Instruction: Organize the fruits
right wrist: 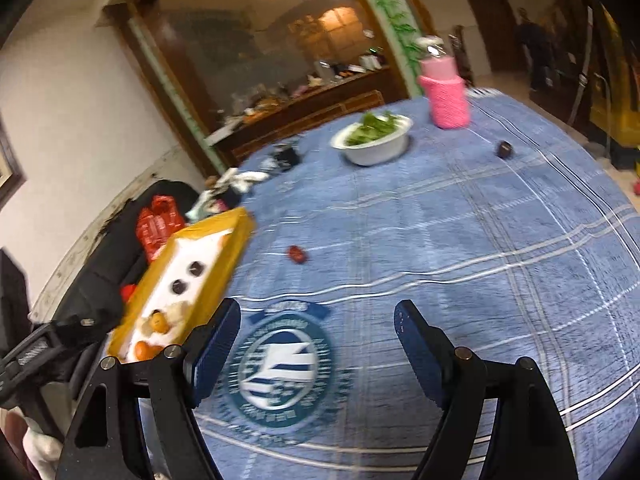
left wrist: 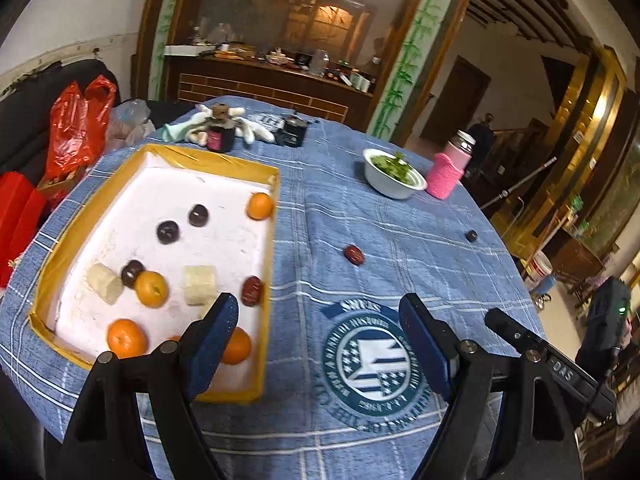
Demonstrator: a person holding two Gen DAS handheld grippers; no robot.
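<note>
Fruit-gathering looks nearly finished: the yellow-rimmed tray [left wrist: 48,276] off the left tongs' [left wrist: 316,332] left finger already holds tangerines, dark plums, pale chunks and one red date, while two pieces lie loose on the blue-cloth tabletop [left wrist: 400,216]. Both tongs stand wide with nothing between their pads. The right tongs [right wrist: 318,334] hang over the round crest printed on the cloth, as do the left.

My guess is the red date [left wrist: 354,255] comes next. It lies ahead of both tongs and slightly left of the right pair's centre line, well apart from the tray. The dark plum [left wrist: 471,235] sits farther ahead and to the right, near the pink bottle [left wrist: 448,170] and the white bowl of greens [left wrist: 394,178].

To take the date well, I would bring one pair down over it and turn the wrist so the pads close across its short waist rather than its ends, pressing lightly since the skin looks smooth and may slip.

The date is oblong; seen from the left tongs its long axis runs diagonally, near end toward the right, far end toward the tray
</note>
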